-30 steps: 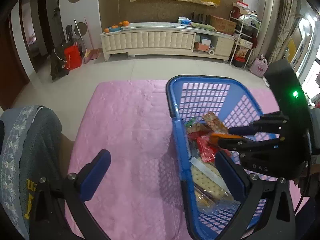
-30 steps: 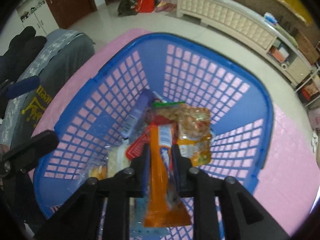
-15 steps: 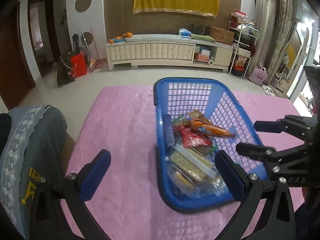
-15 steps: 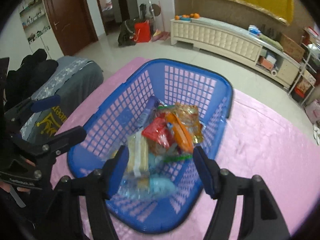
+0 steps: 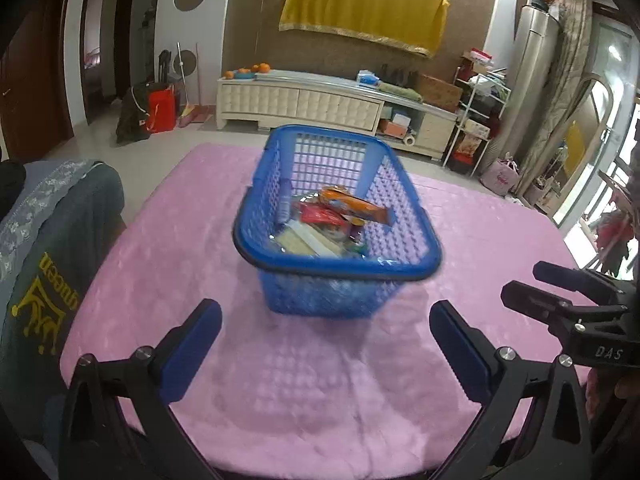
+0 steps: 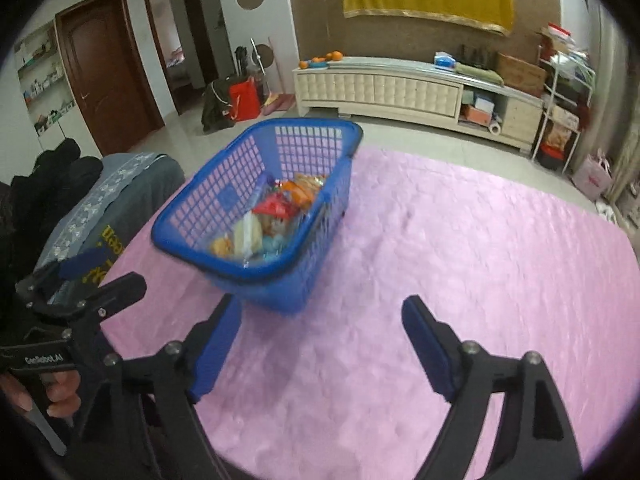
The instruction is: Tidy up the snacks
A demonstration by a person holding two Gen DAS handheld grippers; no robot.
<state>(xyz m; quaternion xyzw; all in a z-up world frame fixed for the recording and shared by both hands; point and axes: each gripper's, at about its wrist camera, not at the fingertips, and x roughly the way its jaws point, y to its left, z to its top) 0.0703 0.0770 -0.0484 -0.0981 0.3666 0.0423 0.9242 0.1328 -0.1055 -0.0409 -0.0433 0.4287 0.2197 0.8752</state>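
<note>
Left gripper: we see its jaws spread wide, nothing between them | right gripper: we see its jaws opening, empty, over the pink table cover | blue basket: we find it standing far of both grippers, mid-table | snacks: we see the packets piled inside the basket.

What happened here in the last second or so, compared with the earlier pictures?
The right tongs let go of the orange snack packet, which now lies in the blue plastic basket; their jaws are opening, empty. Both tongs drew back from the basket. The left tongs stayed open, and the basket stayed on the pink tablecloth.
</note>
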